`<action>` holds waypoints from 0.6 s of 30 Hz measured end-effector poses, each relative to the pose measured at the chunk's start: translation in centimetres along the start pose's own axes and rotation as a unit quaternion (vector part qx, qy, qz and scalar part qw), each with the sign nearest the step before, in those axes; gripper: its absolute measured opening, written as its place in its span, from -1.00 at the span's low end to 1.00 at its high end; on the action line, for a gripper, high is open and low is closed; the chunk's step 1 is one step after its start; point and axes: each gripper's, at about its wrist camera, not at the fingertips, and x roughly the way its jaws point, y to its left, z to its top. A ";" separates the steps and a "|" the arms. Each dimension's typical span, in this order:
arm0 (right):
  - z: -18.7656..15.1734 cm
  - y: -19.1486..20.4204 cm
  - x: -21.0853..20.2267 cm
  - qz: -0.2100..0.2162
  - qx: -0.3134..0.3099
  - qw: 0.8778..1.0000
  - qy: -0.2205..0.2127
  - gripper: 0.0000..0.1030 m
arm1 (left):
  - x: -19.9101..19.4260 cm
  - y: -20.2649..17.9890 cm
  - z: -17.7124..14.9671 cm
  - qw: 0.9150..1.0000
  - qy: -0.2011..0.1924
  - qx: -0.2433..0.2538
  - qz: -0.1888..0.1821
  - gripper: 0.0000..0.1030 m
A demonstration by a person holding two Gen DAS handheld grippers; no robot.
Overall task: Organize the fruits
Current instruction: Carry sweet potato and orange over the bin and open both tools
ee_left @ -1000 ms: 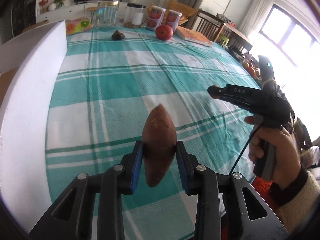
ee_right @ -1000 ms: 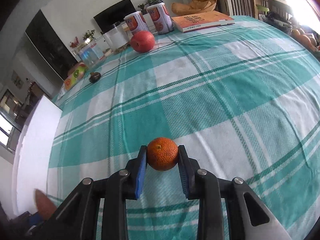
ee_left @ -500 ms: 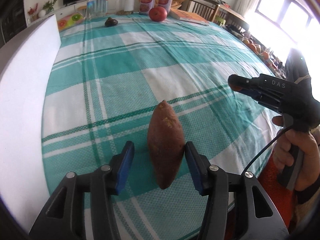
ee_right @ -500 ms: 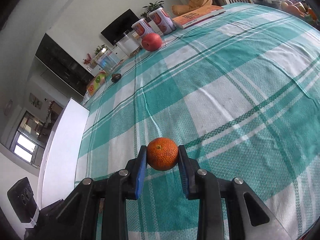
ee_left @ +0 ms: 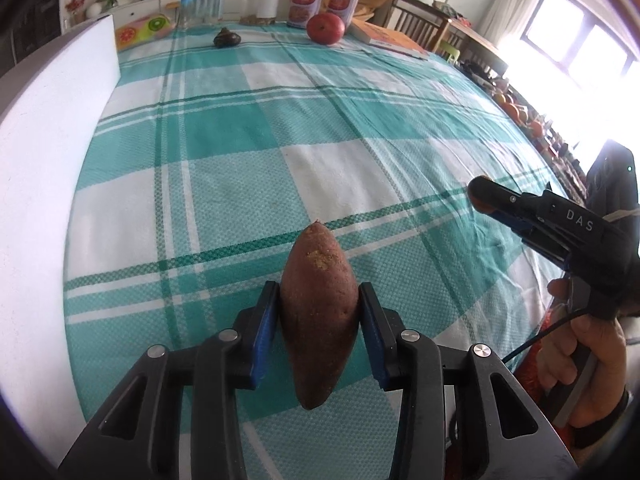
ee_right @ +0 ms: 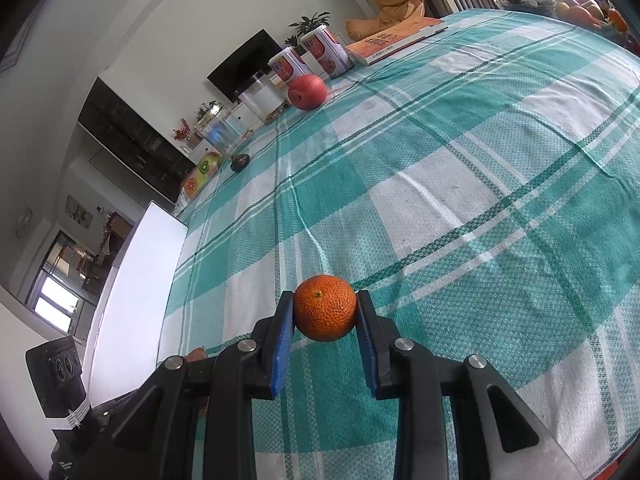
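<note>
Sweet potato (ee_left: 318,322) up off the tablecloth (ee_left: 248,136), pinched at its fat middle by the left gripper (ee_left: 319,330), ends free. It looks heavy and stiff with rough skin, so the belly is the right place to hold. The right gripper (ee_right: 325,320) squeezes the orange (ee_right: 325,307) across its widest part; it's light and a bit soft. Apple (ee_left: 325,28) waits far off.

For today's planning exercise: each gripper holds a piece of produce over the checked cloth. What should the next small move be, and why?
Probably carry the orange forward toward the apple at the far edge. The right gripper is shut on it and the cloth between them lies bare. The left gripper grips the sweet potato, which is no fruit and can wait.
</note>
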 end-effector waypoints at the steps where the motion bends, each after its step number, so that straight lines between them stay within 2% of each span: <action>1: 0.0 0.4 -0.1 -0.002 -0.009 1.000 0.001 -0.42 | -1.0 0.1 -0.1 1.000 -0.004 -0.010 -0.012 -0.22; 4: -0.4 3.4 0.1 -0.002 -0.048 0.999 0.014 -0.42 | -6.5 0.3 -0.5 0.997 -0.029 -0.032 -0.067 -0.22; 7: -2.0 9.6 1.4 0.059 -0.091 0.993 0.045 -0.42 | -13.0 1.8 -1.1 0.994 -0.070 -0.046 -0.072 -0.22; 10: -4.2 18.2 2.5 0.144 -0.158 0.973 0.088 -0.42 | -18.6 5.1 -2.1 0.990 -0.114 -0.081 -0.031 -0.22; 13: -6.9 26.9 2.9 0.205 -0.243 0.939 0.127 -0.42 | -21.8 9.4 -3.8 0.981 -0.135 -0.133 0.033 -0.22; 16: -9.6 32.9 4.2 0.228 -0.306 0.910 0.160 -0.41 | -22.2 14.0 -6.0 0.968 -0.125 -0.193 0.100 -0.22; 18: -11.2 35.4 5.7 0.218 -0.335 0.901 0.169 -0.41 | -21.6 16.8 -7.4 0.957 -0.111 -0.234 0.132 -0.22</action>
